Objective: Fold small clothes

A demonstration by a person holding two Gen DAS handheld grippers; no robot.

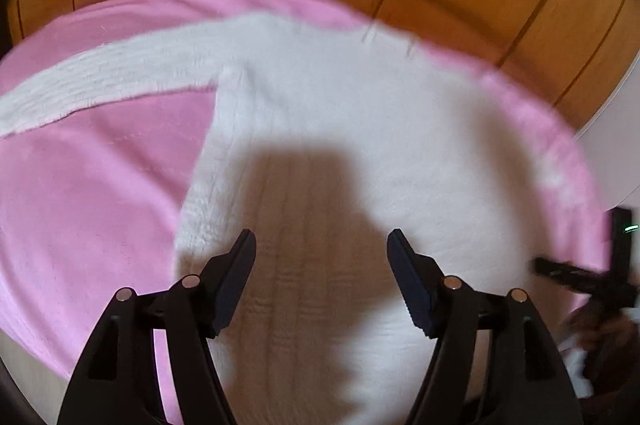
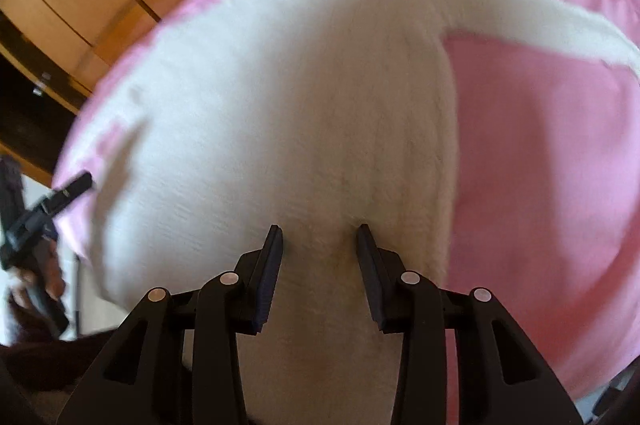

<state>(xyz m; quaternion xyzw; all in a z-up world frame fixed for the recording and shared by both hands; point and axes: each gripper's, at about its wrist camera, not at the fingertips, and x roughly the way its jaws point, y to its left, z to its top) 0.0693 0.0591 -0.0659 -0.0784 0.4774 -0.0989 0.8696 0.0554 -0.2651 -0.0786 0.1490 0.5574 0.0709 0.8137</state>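
Left wrist view: the fuzzy white garment (image 1: 340, 113) lies flat ahead of my left claw (image 1: 321, 245), one sleeve (image 1: 100, 85) stretching far left over the soft pink blanket (image 1: 80, 205). Both claws gape, empty; my right claw (image 2: 319, 239) hovers over ribbed knit. I judge folding is barely started: next, pinch that sleeve inward.
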